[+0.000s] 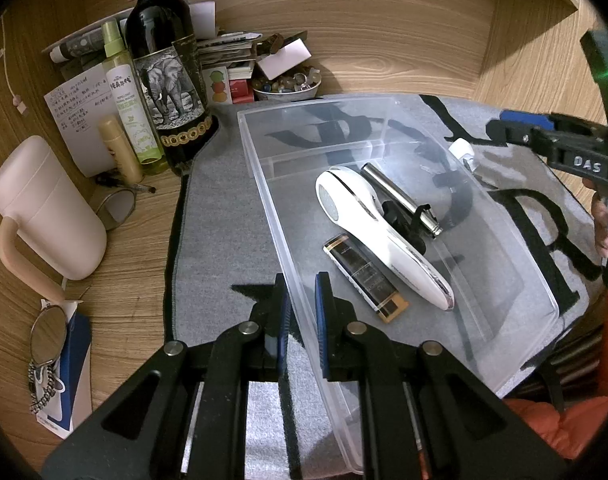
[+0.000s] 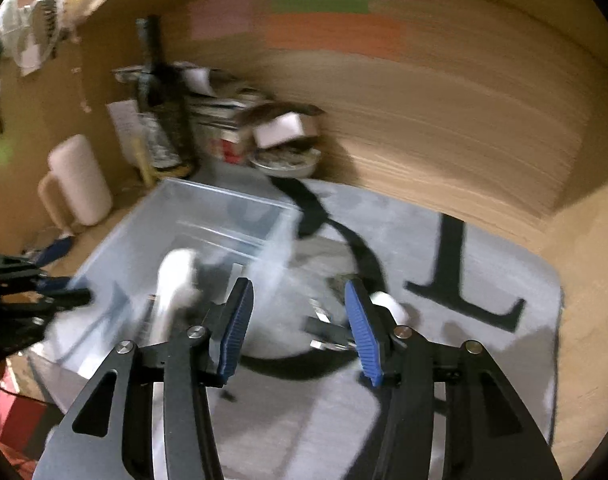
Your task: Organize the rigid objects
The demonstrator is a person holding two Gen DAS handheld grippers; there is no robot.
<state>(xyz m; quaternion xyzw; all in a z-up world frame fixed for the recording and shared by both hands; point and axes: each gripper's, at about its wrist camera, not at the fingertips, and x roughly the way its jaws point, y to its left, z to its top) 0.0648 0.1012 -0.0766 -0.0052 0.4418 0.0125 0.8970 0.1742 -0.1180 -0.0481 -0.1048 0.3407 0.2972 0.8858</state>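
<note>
Wood-grain surface point(image 1: 135, 264), smooth, largely covered by a grey felt mat point(image 1: 219, 216) with bold black lettering. On the mat, a clear rigid plastic bin point(image 1: 263, 184), rectangular, long axis running away from the left tool point(image 1: 301, 284), with a low divider near the far end. Inside the bin: a glossy white handheld device point(image 1: 368, 224), rounded head toward the far end, tapering chrome-trimmed handle toward the near right corner; beside it a slim metal cylinder point(image 1: 400, 196) on the same diagonal; a flat black-and-gold bar point(image 1: 364, 276) lying parallel. Left tool clamped shut on the bin's near wall. Right tool point(image 2: 299, 308) parted, nothing between the blue ribbed pads point(image 2: 237, 328). Right wrist view motion-blurred; small white and metal bits beyond the pads hard to identify.
</note>
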